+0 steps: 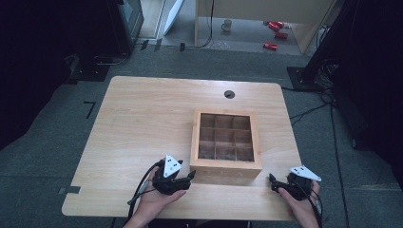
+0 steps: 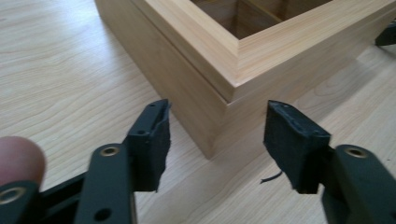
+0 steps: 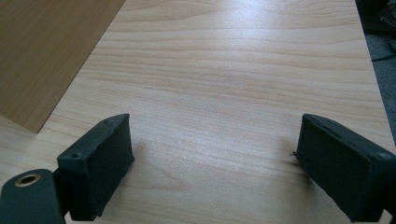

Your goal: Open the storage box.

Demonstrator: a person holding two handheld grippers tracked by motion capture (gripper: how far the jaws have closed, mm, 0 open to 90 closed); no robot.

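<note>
Left gripper view: wooden box's (image 2: 261, 60) square corner between parted jaws.

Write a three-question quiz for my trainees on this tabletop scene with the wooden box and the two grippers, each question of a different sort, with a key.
1. True or false: the left gripper has its jaws shut on a corner of the wooden box.
2. Multiple choice: the inside of the box is A) one open space, B) a grid of small compartments, C) hidden under a solid lid.
3. Short answer: what lies between the jaws of the right gripper?

Key
1. False: the jaws are open, pointing at the near corner without touching it.
2. B.
3. Bare table; the jaws are open and the box stands off to one side.
</note>
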